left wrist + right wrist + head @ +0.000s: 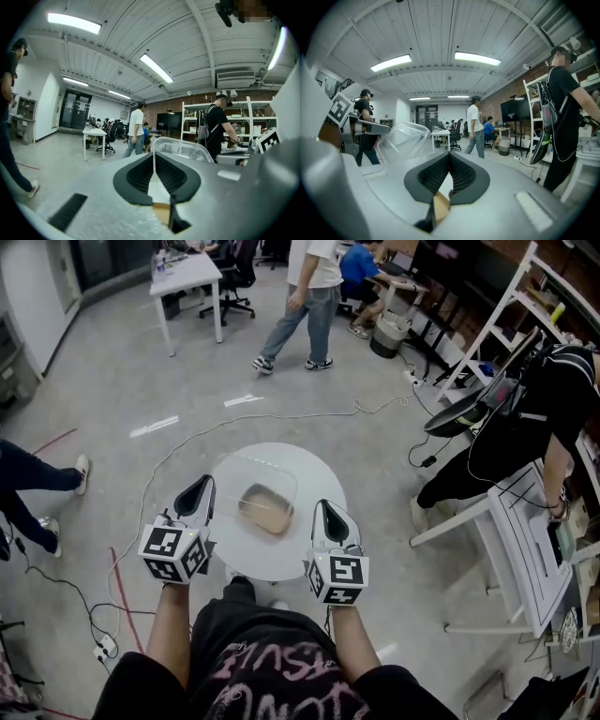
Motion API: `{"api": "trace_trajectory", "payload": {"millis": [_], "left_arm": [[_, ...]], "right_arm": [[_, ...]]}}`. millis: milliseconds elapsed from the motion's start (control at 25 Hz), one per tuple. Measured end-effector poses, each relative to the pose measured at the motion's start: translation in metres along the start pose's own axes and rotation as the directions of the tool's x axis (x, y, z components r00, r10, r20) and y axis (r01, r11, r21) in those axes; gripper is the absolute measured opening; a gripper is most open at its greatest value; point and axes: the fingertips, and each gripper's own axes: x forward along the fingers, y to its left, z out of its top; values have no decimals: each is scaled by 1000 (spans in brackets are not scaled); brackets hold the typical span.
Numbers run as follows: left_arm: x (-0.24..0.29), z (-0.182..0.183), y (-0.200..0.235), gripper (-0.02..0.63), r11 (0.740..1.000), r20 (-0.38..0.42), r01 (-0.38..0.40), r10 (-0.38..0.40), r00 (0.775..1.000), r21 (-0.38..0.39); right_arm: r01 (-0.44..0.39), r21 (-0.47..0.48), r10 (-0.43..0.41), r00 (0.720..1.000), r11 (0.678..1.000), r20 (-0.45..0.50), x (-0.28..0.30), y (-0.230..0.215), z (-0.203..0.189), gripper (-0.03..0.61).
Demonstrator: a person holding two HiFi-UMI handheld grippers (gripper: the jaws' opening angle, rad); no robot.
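Both grippers hang low in the frame, the left gripper [203, 484] at lower left and the right gripper [322, 506] at lower right. Each has its jaws pressed together with nothing between them, and the gripper views show the ribbed pads meeting at the tips. The clear box [265, 491] sits mid-frame on the small round table [274, 557], between the two grippers and apart from both. Something tan lies inside it. I can't tell whether its lid is down or tipped up.

From where I stand the worry is that the box looks thin and light. With the jaws closed like this, either tip coming in would shove it rather than take it, and on so small a top it could slide to the rim and go over. If only one side is nudged, it would likely spin or tip and spill the tan lump. A hard squeeze on walls that thin could buckle them. There is also a cable [281, 415] on the floor above the table in the frame, a trip hazard for anyone stepping round
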Motion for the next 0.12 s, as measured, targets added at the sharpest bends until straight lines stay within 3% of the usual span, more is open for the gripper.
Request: {"api": "trace_trajectory", "payload": {"millis": [120], "left_arm": [[1, 0, -1, 12, 1000, 2, -1, 1, 1000, -1]], "right_arm": [[-1, -2, 1, 1000, 1000, 2, 0, -1, 0, 6]]}}
